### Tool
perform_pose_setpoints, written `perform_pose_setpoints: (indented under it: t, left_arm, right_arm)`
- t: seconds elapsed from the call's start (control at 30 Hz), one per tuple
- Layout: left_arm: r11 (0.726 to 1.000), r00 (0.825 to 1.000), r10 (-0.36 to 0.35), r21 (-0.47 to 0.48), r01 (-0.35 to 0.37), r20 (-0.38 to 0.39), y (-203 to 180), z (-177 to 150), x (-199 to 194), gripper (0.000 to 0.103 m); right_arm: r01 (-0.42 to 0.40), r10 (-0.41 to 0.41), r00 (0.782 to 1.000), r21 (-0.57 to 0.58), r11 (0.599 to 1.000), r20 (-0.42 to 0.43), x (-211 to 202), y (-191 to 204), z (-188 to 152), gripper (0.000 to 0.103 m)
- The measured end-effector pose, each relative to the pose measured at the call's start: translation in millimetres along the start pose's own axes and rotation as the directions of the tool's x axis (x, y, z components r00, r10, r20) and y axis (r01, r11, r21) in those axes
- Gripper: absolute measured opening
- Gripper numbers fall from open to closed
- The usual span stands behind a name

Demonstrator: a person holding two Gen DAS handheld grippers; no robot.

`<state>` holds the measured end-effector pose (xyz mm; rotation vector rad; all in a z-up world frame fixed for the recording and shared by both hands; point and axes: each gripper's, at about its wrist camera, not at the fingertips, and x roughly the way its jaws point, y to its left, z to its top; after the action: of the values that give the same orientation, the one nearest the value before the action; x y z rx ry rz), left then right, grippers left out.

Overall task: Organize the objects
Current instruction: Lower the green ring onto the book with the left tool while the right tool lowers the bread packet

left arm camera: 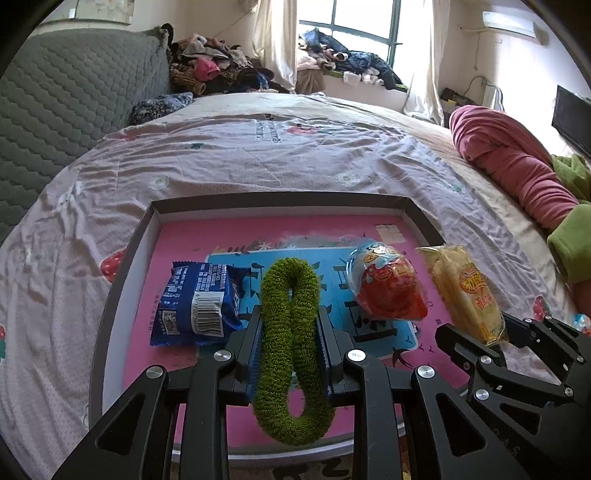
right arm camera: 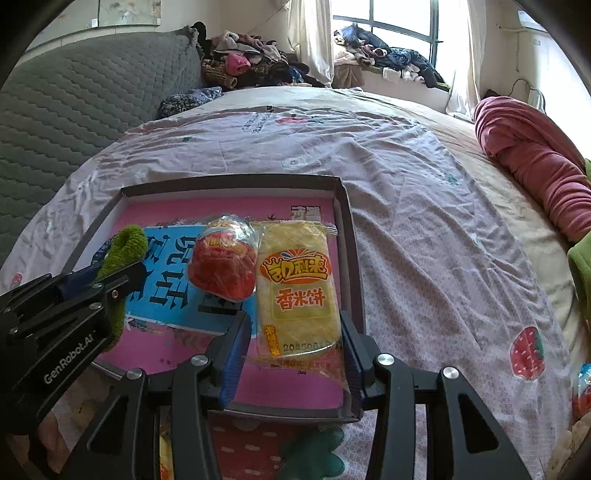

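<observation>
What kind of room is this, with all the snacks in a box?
Most likely a bedroom. The box lid sits on a wide bed sheet printed with strawberries, a grey quilted headboard stands at the left, and clothes are piled near the curtained window.

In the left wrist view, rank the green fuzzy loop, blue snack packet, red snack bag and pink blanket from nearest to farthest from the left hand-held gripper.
1. Green fuzzy loop: between the left hand-held gripper's fingers.
2. Blue snack packet: just left, in the tray.
3. Red snack bag: right, slightly farther.
4. Pink blanket: far right on the bed.
</observation>
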<state>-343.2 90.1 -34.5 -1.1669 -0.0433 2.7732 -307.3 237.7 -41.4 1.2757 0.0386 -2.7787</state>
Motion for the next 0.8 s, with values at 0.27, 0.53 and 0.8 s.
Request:
perform_pose_setpoints:
  t: [0.27,0.53,0.8]
  left_arm:
    - [1.0,1.0,-0.005,0.019,0.005,-0.011,-2.8,-0.5,12.2,0.026]
    - [0.999,0.999,0.002,0.036,-0.001,-0.037,-4.8,-4.9,21.6,0.026]
    - [0.999,0.998,0.006,0.039,-0.004,-0.055,-4.2,-8.6,26.9,0.026]
  right_arm:
    - [0.014,-0.014,1.0,-0.008,1.0,-0.008,4.6,1.4,0.3,0.047]
    - [0.017,-0.018,0.999,-0.029,0.999,-0.035,14.5,8.9,-2.3,0.047]
    - [0.001,-0.003,0.998,-0.028,1.0,-0.059,18.9,10.9,-4.0,0.047]
